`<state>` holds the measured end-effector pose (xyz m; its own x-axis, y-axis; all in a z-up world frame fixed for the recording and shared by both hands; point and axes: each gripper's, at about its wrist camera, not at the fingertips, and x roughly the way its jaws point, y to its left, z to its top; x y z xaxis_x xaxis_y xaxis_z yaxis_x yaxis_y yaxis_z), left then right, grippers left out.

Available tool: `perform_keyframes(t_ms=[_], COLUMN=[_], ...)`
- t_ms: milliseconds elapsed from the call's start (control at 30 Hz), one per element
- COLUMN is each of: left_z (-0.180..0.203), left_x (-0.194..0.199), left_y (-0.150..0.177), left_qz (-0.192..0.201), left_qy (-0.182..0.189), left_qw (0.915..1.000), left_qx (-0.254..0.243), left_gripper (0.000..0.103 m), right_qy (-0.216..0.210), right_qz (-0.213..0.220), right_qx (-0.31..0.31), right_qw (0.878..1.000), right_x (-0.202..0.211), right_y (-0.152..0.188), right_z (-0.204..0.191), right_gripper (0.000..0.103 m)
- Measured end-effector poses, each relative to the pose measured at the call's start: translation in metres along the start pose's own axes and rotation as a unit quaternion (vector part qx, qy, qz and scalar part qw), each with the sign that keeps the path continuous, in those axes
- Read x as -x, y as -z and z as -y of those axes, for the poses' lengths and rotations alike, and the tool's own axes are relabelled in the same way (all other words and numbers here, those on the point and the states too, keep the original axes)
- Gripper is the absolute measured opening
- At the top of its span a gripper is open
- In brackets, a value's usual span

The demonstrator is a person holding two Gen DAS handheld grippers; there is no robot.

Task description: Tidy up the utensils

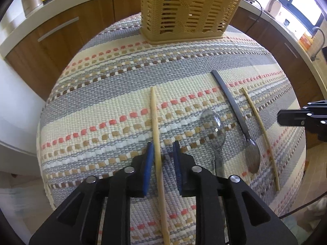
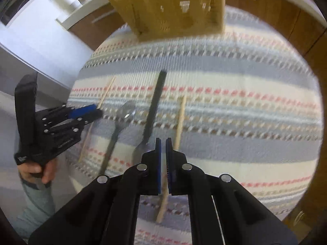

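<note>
The left gripper (image 1: 162,151) stands slightly parted around a chopstick (image 1: 156,134) lying in front of the basket (image 1: 190,10), so it should clench centred on the stick; the right gripper (image 2: 163,143) is clenched, empty.

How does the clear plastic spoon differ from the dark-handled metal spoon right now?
The clear plastic spoon is see-through; the metal spoon with the flat dark handle is opaque and grey. The clear spoon's bowl points toward the yellow slatted basket; the metal spoon's bowl points away from it, with its handle toward the basket. Both lie flat, side by side, on the striped woven mat.
</note>
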<state>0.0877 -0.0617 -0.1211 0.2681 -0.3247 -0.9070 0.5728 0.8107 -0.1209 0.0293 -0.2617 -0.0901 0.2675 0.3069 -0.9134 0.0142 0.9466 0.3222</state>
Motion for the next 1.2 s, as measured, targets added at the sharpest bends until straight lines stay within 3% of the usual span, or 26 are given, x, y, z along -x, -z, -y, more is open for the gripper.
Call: perform_keyframes(t_ms=[67,100,133,167,333,433,467,500,600,733,800,867,933,967,1000,1033,1100,1200], left_z=[0.003,0.003,0.003,0.004,0.004,0.005,0.006,0.006,0.007,0.008,0.008,0.007,0.004,0.002,0.0,-0.001,-0.002,-0.005], left_x=[-0.001,-0.001,-0.001,-0.001,-0.002,-0.003,-0.003,-0.004,-0.004,-0.004,-0.004,-0.003,0.001,0.003,0.006,0.009,0.011,0.015], left_y=[0.0,0.0,0.0,0.0,-0.001,-0.002,-0.002,-0.002,-0.001,-0.001,-0.001,0.002,0.005,0.007,0.01,0.012,0.014,0.014], left_qz=[0.0,-0.001,-0.002,-0.003,-0.003,-0.004,-0.003,-0.003,-0.003,-0.003,-0.002,-0.002,0.001,0.003,0.006,0.007,0.007,0.008], left_qy=[0.0,0.001,0.001,0.001,0.005,0.012,0.013,0.013,0.013,0.011,0.009,0.006,0.008,0.009,0.01,0.01,0.007,0.016], left_qw=[1.0,1.0,1.0,1.0,1.0,0.9999,0.9998,0.9998,0.9997,0.9997,0.9998,0.9999,0.9999,0.9999,0.9999,0.9999,0.9999,0.9998], left_qx=[-0.004,-0.005,-0.006,-0.007,-0.007,-0.009,-0.012,-0.014,-0.018,-0.02,-0.019,-0.014,-0.007,-0.006,-0.003,-0.003,-0.006,-0.002], left_gripper=[0.023,0.023,0.024,0.024,0.027,0.033,0.034,0.036,0.037,0.037,0.037,0.039,0.041,0.042,0.043,0.043,0.045,0.046], right_qy=[-0.046,-0.044,-0.02,0.001,0.022,-0.012,-0.025,-0.043,-0.006,0.043,0.089,0.115,0.081,0.039,0.026,0.047,0.104,0.131], right_qz=[0.049,0.098,0.117,0.125,0.106,0.069,0.079,0.121,0.196,0.174,0.165,0.18,0.23,0.262,0.284,0.296,0.249,0.149], right_qx=[-0.011,0.0,0.01,0.027,0.025,0.015,0.011,0.01,0.02,0.043,0.06,0.067,0.041,0.025,0.011,0.003,0.018,-0.001], right_qw=[0.998,0.994,0.993,0.992,0.994,0.997,0.996,0.992,0.98,0.983,0.981,0.975,0.969,0.964,0.958,0.954,0.963,0.98], right_x=[0.02,0.034,0.039,0.041,0.034,0.024,0.028,0.04,0.063,0.057,0.054,0.056,0.068,0.08,0.087,0.092,0.079,0.052], right_y=[0.012,0.016,0.017,0.018,0.018,0.02,0.023,0.027,0.038,0.045,0.046,0.05,0.061,0.068,0.073,0.075,0.066,0.05], right_z=[-0.005,-0.007,-0.01,-0.014,-0.016,-0.012,-0.011,-0.009,-0.01,-0.013,-0.02,-0.025,-0.022,-0.017,-0.015,-0.016,-0.021,-0.012], right_gripper=[0.004,0.004,0.004,0.004,0.005,0.005,0.005,0.005,0.011,0.016,0.027,0.055,0.06,0.071,0.077,0.079,0.079,0.077])
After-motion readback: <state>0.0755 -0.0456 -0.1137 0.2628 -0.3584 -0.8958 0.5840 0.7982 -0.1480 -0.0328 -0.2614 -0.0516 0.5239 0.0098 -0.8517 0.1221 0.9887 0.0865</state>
